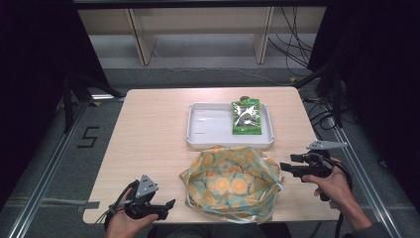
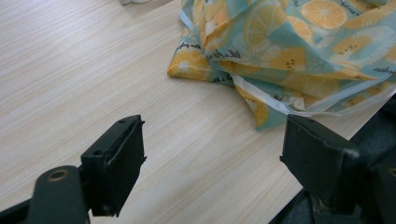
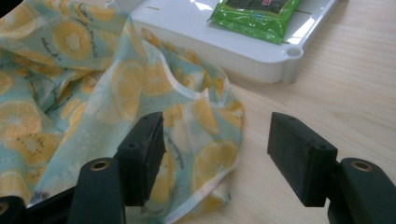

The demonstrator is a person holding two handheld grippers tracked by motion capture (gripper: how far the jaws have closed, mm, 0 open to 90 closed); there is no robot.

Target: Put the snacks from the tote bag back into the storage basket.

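Two spread grippers (both empty) flank the lemon-print bag [image 1: 232,182]: left [image 1: 168,208], right [image 1: 285,168].

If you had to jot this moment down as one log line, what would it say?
left tool: open, empty | right tool: open at bag's edge | lemon-print bag: crumpled on table | green packet: in white tray

bag [image 1: 232,183]: teal, orange-slice print, white hem | tray [image 1: 208,130]: white | packet [image 1: 246,117]: green | table [image 1: 148,134]: pale wood grain

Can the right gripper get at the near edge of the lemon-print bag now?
Probably yes: the right gripper has open jaws, the lemon-print bag edge lies just ahead, and nothing stands between.
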